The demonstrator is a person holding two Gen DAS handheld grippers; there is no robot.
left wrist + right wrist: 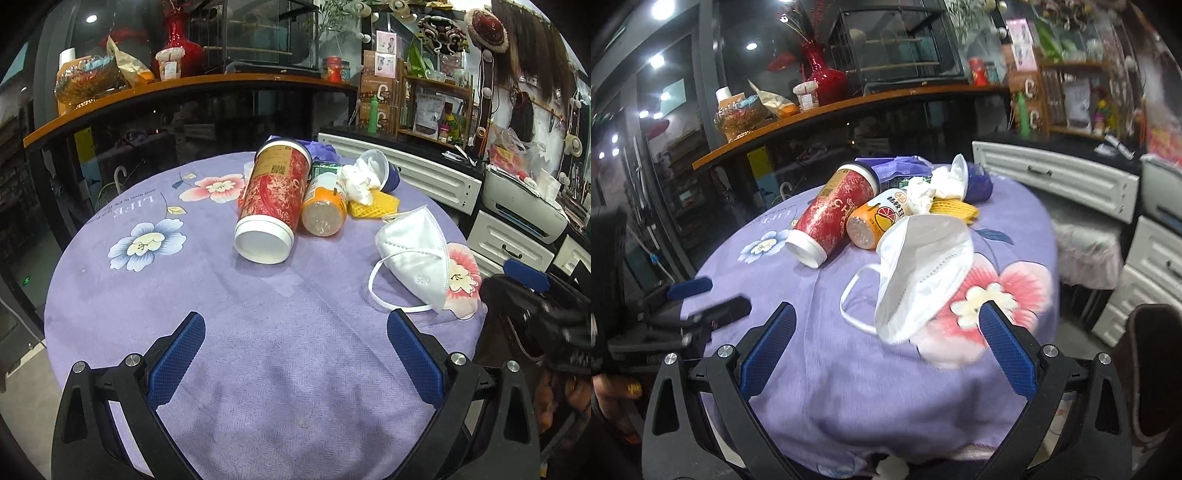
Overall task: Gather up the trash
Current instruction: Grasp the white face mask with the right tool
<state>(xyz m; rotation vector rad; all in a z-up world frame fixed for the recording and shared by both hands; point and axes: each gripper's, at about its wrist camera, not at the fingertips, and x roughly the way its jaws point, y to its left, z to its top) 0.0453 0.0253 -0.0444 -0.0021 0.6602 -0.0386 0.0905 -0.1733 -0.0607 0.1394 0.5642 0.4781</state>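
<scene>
Left hand-held gripper (295,332) hovers over the near bare part of the counter (258,369), blue pads spread wide, nothing between them. Right hand-held gripper (887,325) also spread wide and empty, low over the near edge of the counter, with the white face mask (923,273) just ahead of its fingertips, not gripped. Counter is round, covered in a purple cloth with flower prints. Trash sits in a cluster toward the far side: red paper cup (273,199) lying on its side, white bottom toward the cameras; orange bottle (324,208) also on its side, touching the cup on the right; crumpled white tissue (360,181) behind the bottle, spilling from a tipped dark blue cup (388,173); yellow foam net (376,205) under the tissue, beside the bottle. Face mask lies apart from the cluster, nearer the right edge, partly over a pink flower print, ear loop trailing on the cloth. A purple bag (901,166) lies behind the cluster at the far edge. Right wrist view is a bit blurred; part of a person's hand (613,391) shows at lower left.
</scene>
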